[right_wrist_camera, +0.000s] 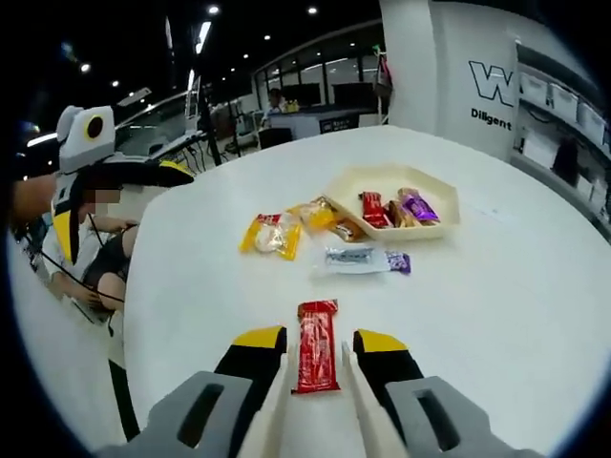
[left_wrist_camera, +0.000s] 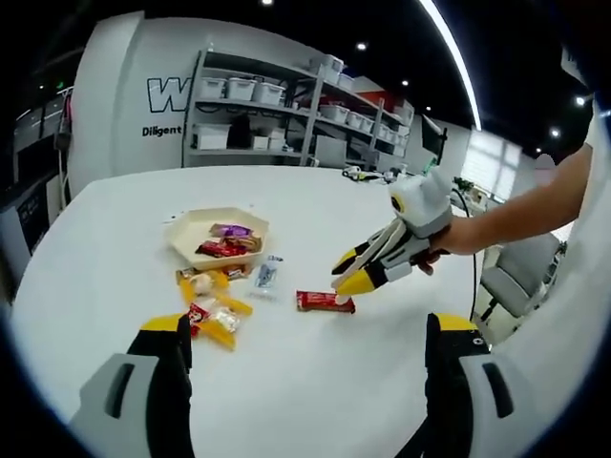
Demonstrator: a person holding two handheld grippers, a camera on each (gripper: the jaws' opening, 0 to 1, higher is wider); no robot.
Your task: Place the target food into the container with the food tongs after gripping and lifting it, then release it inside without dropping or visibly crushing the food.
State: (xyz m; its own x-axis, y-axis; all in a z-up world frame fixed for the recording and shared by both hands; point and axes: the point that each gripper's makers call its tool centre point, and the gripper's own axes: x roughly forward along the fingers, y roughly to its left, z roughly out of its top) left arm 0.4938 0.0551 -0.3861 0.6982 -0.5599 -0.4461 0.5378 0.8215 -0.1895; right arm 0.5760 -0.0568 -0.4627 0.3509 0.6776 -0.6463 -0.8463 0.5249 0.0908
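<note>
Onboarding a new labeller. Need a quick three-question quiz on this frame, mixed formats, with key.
1. True or false: the right gripper is already clamped on the red snack bar.
2. Where does the clear packet lie? A) inside the tray B) on the table between the red snack bar and the tray C) in the left gripper
3. Fill in: the beige tray already holds several wrapped ____.

Key:
1. False. Its jaws stand open, either side of the bar, which lies flat on the white table.
2. B
3. snacks
</note>
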